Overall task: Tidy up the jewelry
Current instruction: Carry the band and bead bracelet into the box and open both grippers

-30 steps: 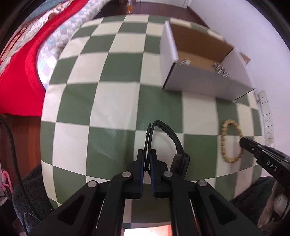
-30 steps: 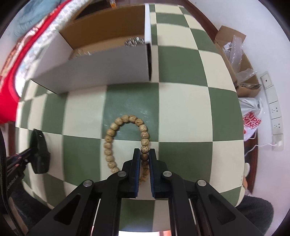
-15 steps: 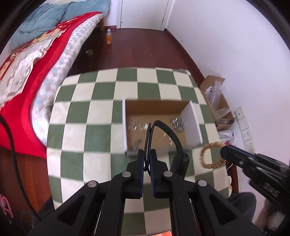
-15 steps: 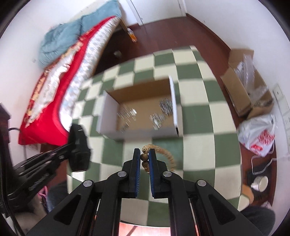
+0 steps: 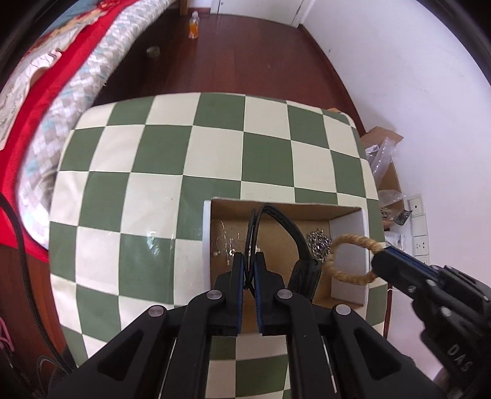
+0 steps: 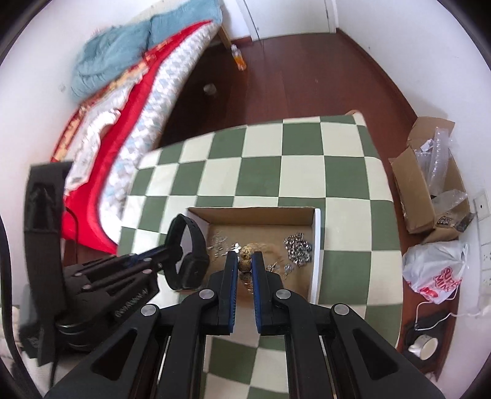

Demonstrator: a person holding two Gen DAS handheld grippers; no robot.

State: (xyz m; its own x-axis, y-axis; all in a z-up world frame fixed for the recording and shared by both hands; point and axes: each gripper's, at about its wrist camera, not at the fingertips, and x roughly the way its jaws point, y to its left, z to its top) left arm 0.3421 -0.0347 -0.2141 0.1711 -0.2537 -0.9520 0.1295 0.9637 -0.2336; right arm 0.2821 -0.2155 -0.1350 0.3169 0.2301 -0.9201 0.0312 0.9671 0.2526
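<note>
My left gripper [image 5: 249, 261] is shut on a black watch band [image 5: 285, 227] and holds it above the open cardboard box [image 5: 207, 245]. My right gripper [image 6: 245, 261] is shut on a wooden bead bracelet [image 6: 246, 253], also above the box [image 6: 316, 245]. In the left wrist view the bracelet [image 5: 349, 245] hangs as a loop from the right gripper [image 5: 380, 261] over the box's right side. In the right wrist view the left gripper [image 6: 165, 251] holds the watch band [image 6: 190, 251] at the box's left edge. Silver chains [image 6: 297, 247] and thin pieces [image 5: 227, 242] lie inside the box.
The box sits on a green and cream checkered table [image 5: 153, 172]. A bed with a red cover [image 6: 101, 138] stands left. A brown carton [image 6: 429, 184], a plastic bag [image 6: 435, 270] and wall sockets [image 5: 419, 224] are right of the table. A bottle [image 5: 194, 26] stands on the wood floor.
Both grippers rose from the table with their items and moved over the open box. The bracelet left the tabletop. The view went from close to the table to high above it.
</note>
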